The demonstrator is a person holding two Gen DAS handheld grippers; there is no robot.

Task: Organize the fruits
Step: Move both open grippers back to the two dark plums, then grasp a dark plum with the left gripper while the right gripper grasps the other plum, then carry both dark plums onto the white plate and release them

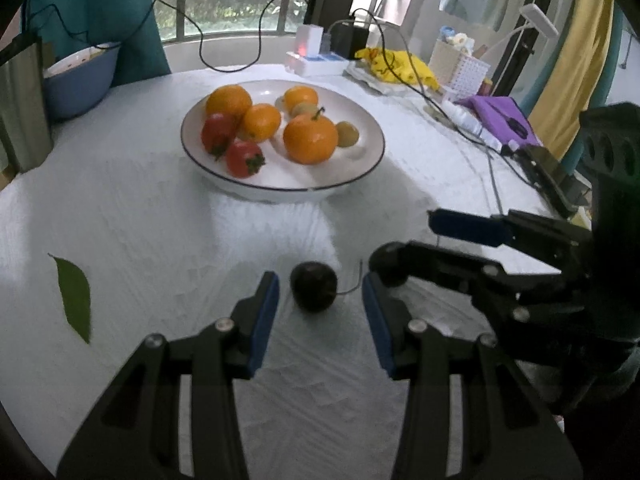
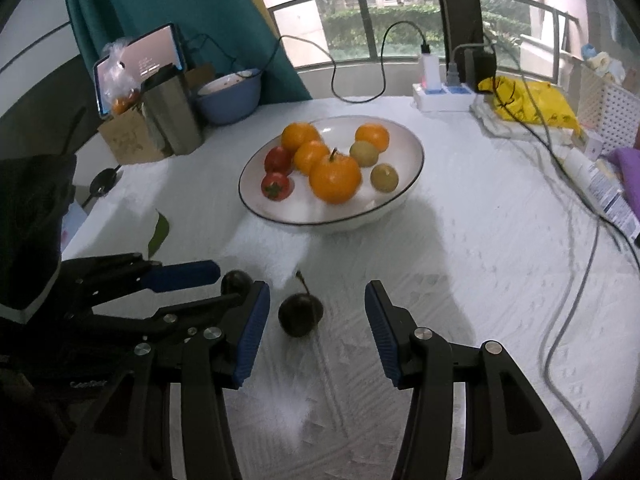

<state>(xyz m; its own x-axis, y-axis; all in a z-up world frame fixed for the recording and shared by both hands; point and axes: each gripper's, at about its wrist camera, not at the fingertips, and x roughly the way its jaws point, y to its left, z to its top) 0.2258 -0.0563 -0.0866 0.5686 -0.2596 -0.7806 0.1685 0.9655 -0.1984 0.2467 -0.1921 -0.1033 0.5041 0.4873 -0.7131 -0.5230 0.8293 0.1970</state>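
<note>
Two dark round fruits with thin stems lie on the white tablecloth. One dark fruit [image 1: 314, 286] sits between the blue pads of my left gripper [image 1: 320, 282], which is open and clear of it on both sides. The other dark fruit [image 2: 300, 314] lies between the fingers of my right gripper [image 2: 316, 294], also open, nearer its left pad without touching. The grippers stand side by side; the right gripper [image 1: 404, 240] shows in the left wrist view. Beyond them stands a white bowl [image 1: 280, 191] [image 2: 320, 225] holding oranges, red fruits and small yellow-green fruits.
A green leaf [image 1: 74, 296] lies on the cloth to the left. A blue basin [image 2: 230, 96], a metal container [image 2: 172, 116] and a phone stand at the back left. A power strip [image 2: 444, 98], a yellow bag [image 2: 532, 106] and cables [image 2: 568, 308] run along the right.
</note>
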